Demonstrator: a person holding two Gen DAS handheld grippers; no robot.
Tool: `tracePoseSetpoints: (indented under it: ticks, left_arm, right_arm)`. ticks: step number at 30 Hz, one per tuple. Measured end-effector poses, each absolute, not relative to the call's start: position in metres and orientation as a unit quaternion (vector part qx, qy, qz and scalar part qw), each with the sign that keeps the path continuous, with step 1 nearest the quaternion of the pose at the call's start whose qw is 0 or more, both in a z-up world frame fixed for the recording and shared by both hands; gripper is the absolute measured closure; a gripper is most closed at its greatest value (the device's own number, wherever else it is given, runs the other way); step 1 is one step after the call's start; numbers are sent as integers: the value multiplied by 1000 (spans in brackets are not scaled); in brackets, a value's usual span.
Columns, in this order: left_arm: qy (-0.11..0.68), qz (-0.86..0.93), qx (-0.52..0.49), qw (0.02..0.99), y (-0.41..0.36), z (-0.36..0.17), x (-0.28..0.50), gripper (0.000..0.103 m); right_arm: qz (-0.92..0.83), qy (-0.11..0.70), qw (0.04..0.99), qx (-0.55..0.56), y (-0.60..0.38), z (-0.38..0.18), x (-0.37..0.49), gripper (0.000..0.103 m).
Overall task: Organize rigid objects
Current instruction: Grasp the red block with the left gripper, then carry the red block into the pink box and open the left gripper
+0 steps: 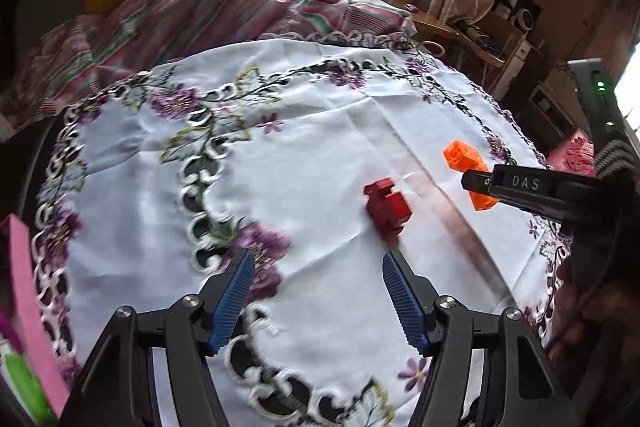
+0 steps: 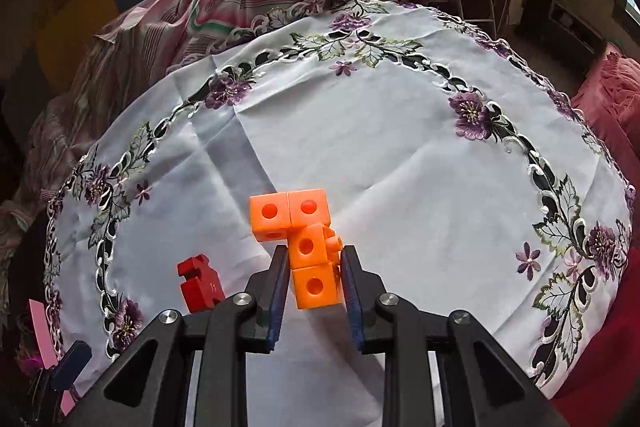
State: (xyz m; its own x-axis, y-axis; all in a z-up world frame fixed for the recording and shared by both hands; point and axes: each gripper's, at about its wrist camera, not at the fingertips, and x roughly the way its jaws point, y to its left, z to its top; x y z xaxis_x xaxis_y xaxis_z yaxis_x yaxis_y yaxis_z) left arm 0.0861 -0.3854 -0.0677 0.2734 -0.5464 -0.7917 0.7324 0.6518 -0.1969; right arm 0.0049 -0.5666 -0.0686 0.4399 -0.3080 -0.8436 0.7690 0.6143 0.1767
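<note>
Right tool (image 2: 314, 267) clenched on the orange block cluster (image 2: 308, 247), lifted over the embroidered cloth (image 2: 400, 155) on the desk; left tool (image 1: 318, 263) spread wide, gripping nothing, red block (image 1: 388, 207) lying just ahead.

Right claw (image 1: 480, 183) hides mid of orange block cluster (image 1: 460, 157); red block (image 1: 388, 205) motion-blurred.

Both wrist views low over one tablecloth (image 1: 320, 115).
</note>
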Motion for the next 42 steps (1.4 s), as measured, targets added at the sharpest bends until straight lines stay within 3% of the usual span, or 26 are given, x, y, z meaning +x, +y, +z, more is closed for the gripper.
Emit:
tracePoseSetpoints:
  ticks: [5,10,12,14,15,16,42]
  left_arm:
    - [445,-431,116,776,-426,-71,87,38]
    - [457,-438,134,763,-462,-87,91,49]
    - [464,-433,136,761,-471,-96,95,50]
    - [480,-426,132,755,-476,-106,102,59]
    - [492,-427,128,748,-477,-112,105,80]
    - [493,-427,125,748,-475,-113,104,88]
    - [395,-331,90,852,-267,-31,47,88]
  right_arm:
    - [-333,391,803,302,-571,-65,0,78]
    - [-336,375,805,314,-574,-62,-8,78]
    - [-337,375,803,317,-575,-63,-8,78]
    - [-332,378,803,319,-574,-65,-7,78]
    - [-329,380,804,317,-573,-65,-5,78]
    - [-327,383,805,313,-572,-66,-3,78]
    - [-190,510,827,141,-498,-95,58,78]
